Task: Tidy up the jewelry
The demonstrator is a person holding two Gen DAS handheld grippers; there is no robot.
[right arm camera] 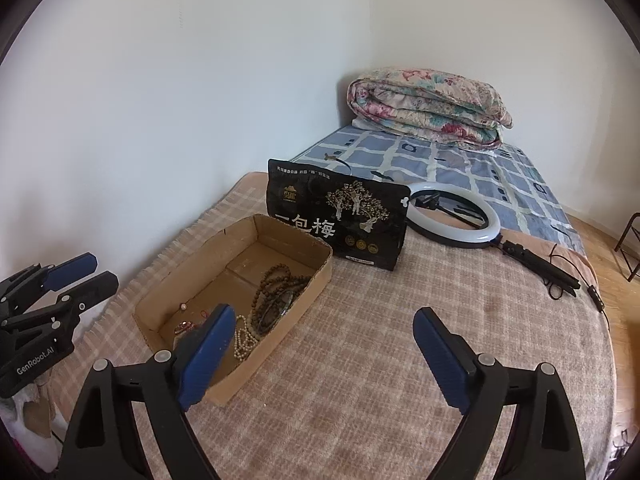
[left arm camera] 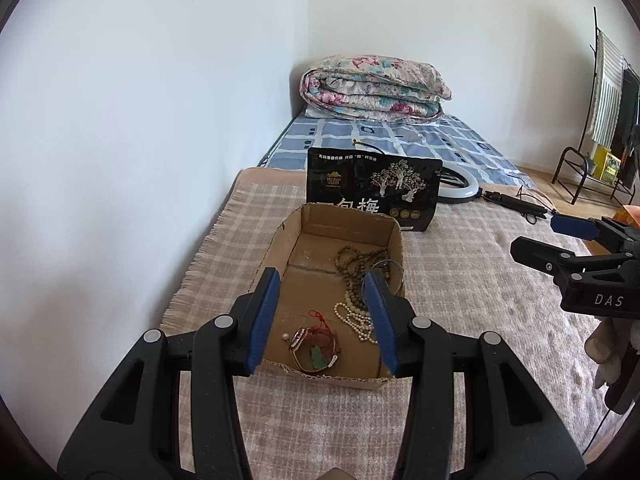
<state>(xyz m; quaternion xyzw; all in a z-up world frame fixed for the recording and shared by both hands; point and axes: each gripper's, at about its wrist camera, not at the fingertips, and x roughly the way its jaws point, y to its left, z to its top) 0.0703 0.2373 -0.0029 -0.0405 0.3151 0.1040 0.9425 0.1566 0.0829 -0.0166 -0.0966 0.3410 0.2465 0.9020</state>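
**Hovering over the jewelry box, both tools spread**

Hanging just above the near end of the cardboard box, the left tool has its blue pads spread apart with nothing between them. Seen from the right wrist view, the same tool sits at the far left edge, beside the box's left wall.

Right tool: pads wide apart, nothing held. Its left pad overlaps the box's near right corner in view; its right pad is over bare blanket. In the left wrist view it shows at the right edge, well apart from the box.

Box contents, all lying on the cardboard floor:
- watch at the near end, with a red cord and a small green pendant tangled against it
- single loose pearl just left of the watch
- pearl strand along the right wall, near end
- brown bead string piled further back on the right, touching a thin metal bangle at the wall

Left and far parts of the box floor are bare.

Surroundings: box rests on a pink checked blanket. A black snack bag stands upright just behind the box. A ring light lies beside the bag. Further back, a blue checked sheet and a folded floral quilt against the white wall.
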